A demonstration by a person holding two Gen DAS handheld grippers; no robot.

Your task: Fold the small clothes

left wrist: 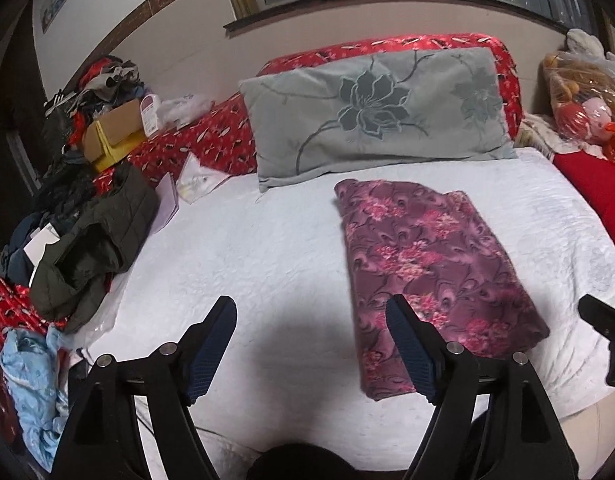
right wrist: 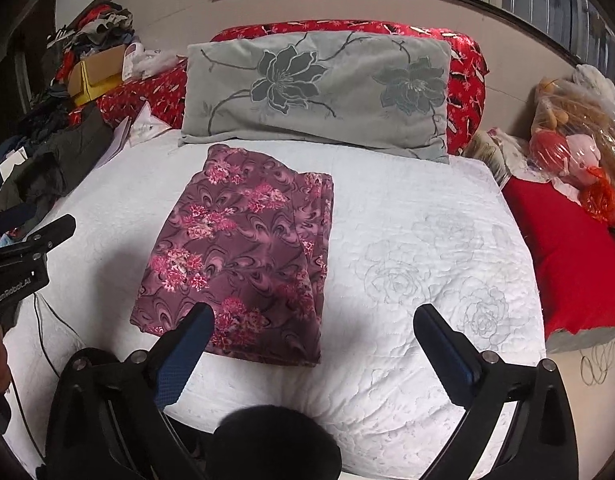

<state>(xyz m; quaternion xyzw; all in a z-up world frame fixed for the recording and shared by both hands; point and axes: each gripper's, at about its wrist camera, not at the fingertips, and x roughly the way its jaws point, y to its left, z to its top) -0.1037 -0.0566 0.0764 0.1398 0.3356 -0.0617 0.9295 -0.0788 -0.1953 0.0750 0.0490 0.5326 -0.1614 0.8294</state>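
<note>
- Left gripper [left wrist: 311, 312]: held low over the near part of the bed, pointing toward the pillow; fingers spread wide, nothing between them. Right finger [left wrist: 407, 344] overlaps the near left edge of the cloth in the left wrist view; contact can't be told.
- Right gripper [right wrist: 313, 320]: same pose, low and level, fingers wide apart and empty. Left finger [right wrist: 187, 340] sits over the cloth's near edge, right finger over bare quilt.
- Folded cloth [right wrist: 243, 256]: purple with pink flower print, soft and thin, folded into a flat rectangle with stacked layer edges along its right side. Lies in the middle of the bed, just in front of the pillow.
- Quilt [right wrist: 407, 240]: white, stitched rose pattern, slightly puckered.
- Pillow [right wrist: 319, 92]: grey, plush, dark flower outlines, leaning on a red patterned bolster [right wrist: 467, 72].
- Left side of the bed: dark padded jacket [left wrist: 99, 236], crumpled; light blue cloth [left wrist: 35, 384] at the near corner.
</note>
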